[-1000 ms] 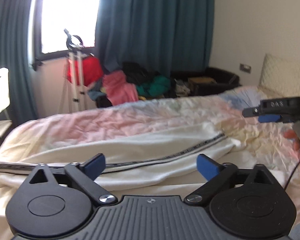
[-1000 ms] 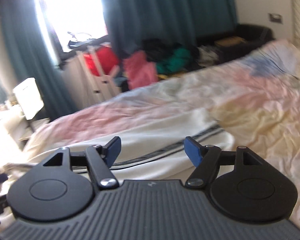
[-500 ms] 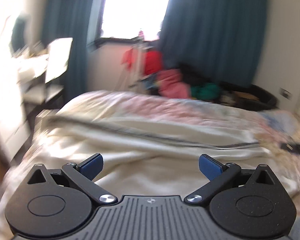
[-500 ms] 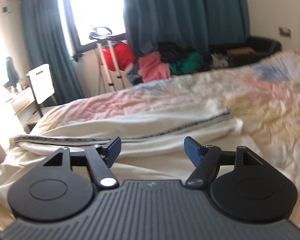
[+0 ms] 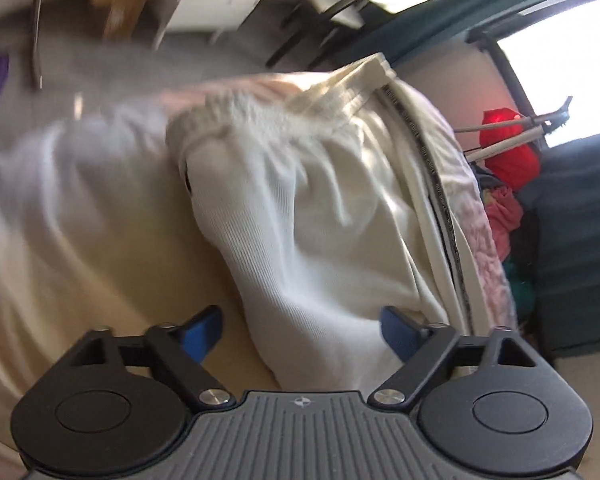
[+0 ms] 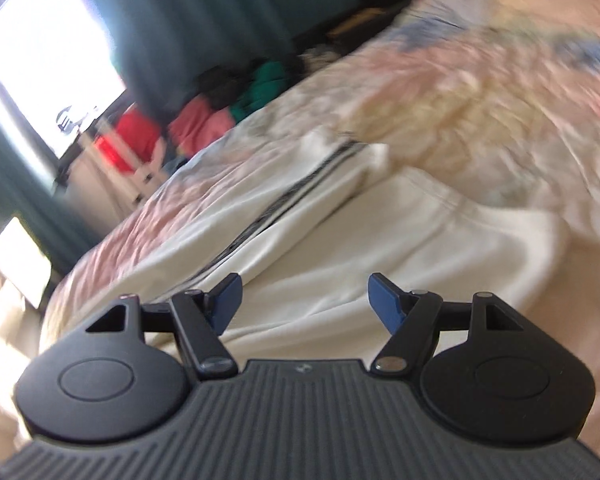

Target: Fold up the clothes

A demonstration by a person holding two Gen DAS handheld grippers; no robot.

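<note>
The left gripper (image 5: 301,330) points steeply down at the cream trousers (image 5: 312,216), which lie spread on the bed (image 5: 80,248). Its jaws have just been closing; a ribbed fold of the trousers sits between the blue pads (image 5: 202,330), but the pads do not visibly press on it — released. Ahead of this gripper and to its right, a dark side stripe (image 5: 432,184) runs along the fabric. The right gripper (image 6: 303,306) is likewise released, jaws apart above the trousers (image 6: 380,248); the hem end lies just ahead and to its right. The pastel bedspread (image 6: 480,112) extends beyond, blurred.
</note>
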